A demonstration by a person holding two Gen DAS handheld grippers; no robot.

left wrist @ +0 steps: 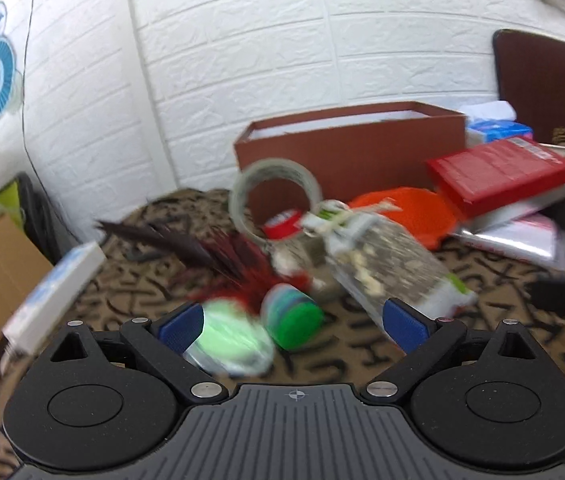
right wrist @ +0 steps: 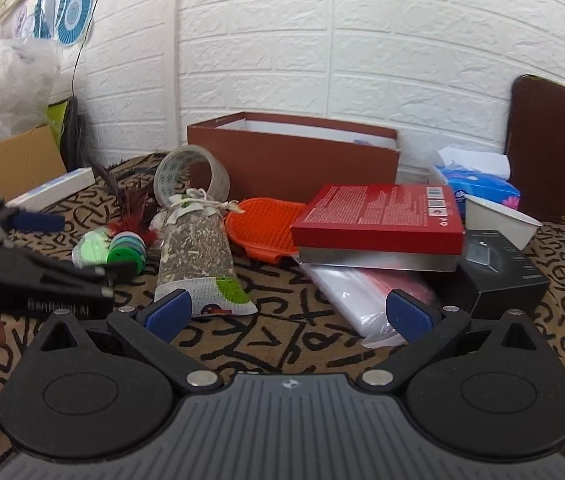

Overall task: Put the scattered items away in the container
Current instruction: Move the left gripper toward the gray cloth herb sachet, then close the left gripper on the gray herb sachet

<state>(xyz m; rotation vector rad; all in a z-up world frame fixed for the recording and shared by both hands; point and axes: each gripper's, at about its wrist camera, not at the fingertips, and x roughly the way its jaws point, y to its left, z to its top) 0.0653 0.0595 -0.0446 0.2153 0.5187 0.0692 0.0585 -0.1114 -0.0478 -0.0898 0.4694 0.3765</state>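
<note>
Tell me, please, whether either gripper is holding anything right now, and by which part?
Nothing is held. The left gripper is open near the green round toy; the right gripper is open and empty.

The left gripper, jaws spread wide, hangs low over a blurred green disc and green-capped roll at lower centre; a brown box stands against the white wall behind.

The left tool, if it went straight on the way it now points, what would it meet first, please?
Probably the green-capped toy lying just ahead between the open fingers of the left tool, beside the feather toy; blur leaves depth uncertain.
</note>
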